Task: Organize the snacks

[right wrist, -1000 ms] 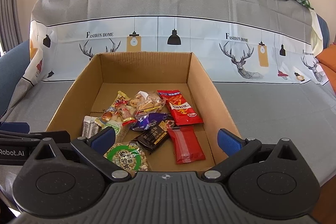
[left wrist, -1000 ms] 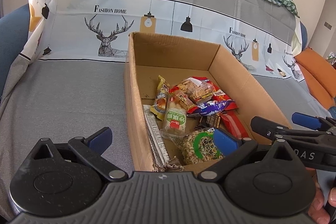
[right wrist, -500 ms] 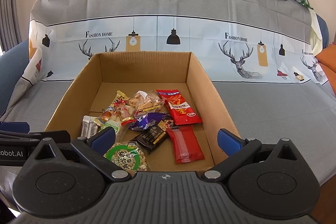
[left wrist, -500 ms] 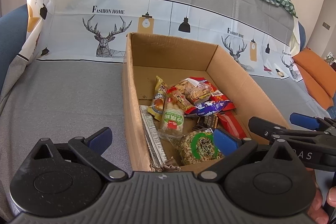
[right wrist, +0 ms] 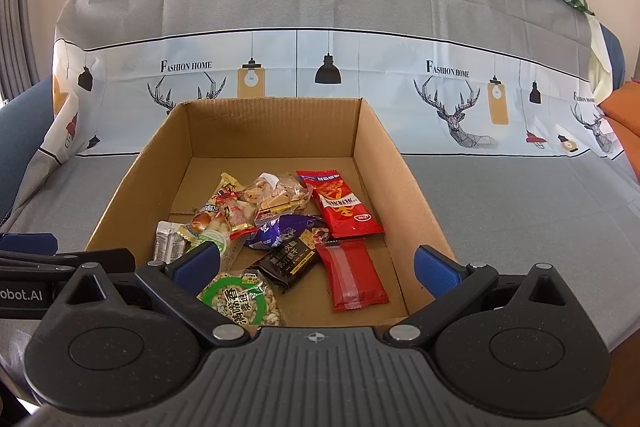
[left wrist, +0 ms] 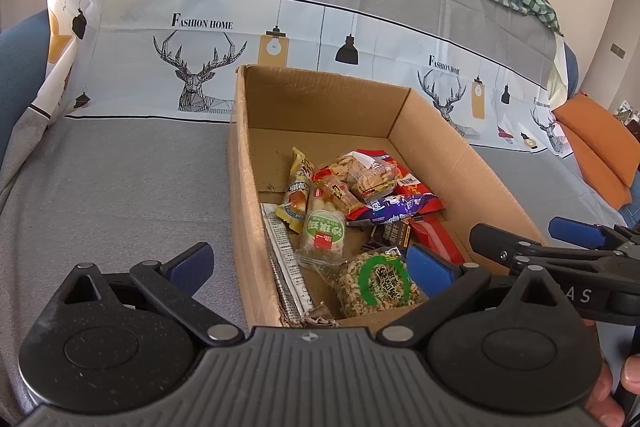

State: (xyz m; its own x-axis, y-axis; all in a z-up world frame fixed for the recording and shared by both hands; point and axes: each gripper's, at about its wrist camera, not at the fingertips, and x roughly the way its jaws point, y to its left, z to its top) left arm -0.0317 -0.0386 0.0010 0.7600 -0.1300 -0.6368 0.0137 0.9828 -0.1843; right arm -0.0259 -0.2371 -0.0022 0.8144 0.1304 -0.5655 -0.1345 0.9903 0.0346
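We hold both tools just short of the near edge of the cardboard box [right wrist: 276, 131], which sits on a sofa seat draped in a grey cover [right wrist: 500, 195] printed with deer and lamps. The left tool [left wrist: 308, 263] is spread wide with nothing between its blue pads, and the right tool [right wrist: 316, 261] is likewise spread and empty; each appears at the edge of the other's view, so they are side by side.

All the snacks we can see already lie inside the box, in a loose pile toward its near half. Nearest us is the green-labelled peanut bag [right wrist: 240, 301], with a black snack bar [right wrist: 290, 259] just behind it and a plain red packet [right wrist: 354, 275] to its right. Further in are a purple wrapper [right wrist: 280, 231], a red printed packet [right wrist: 340, 203], a clear bag of crackers [right wrist: 280, 193], a yellow packet [left wrist: 298, 193] and a green-and-white wrapped roll [left wrist: 324, 231]. A long silver stick pack [left wrist: 286, 267] lies along the left wall.

No snack shows on the cover outside the box. We judge the gathering done or nearly so; what may remain is tidying the jumble, since packets overlap and nothing is lined up.
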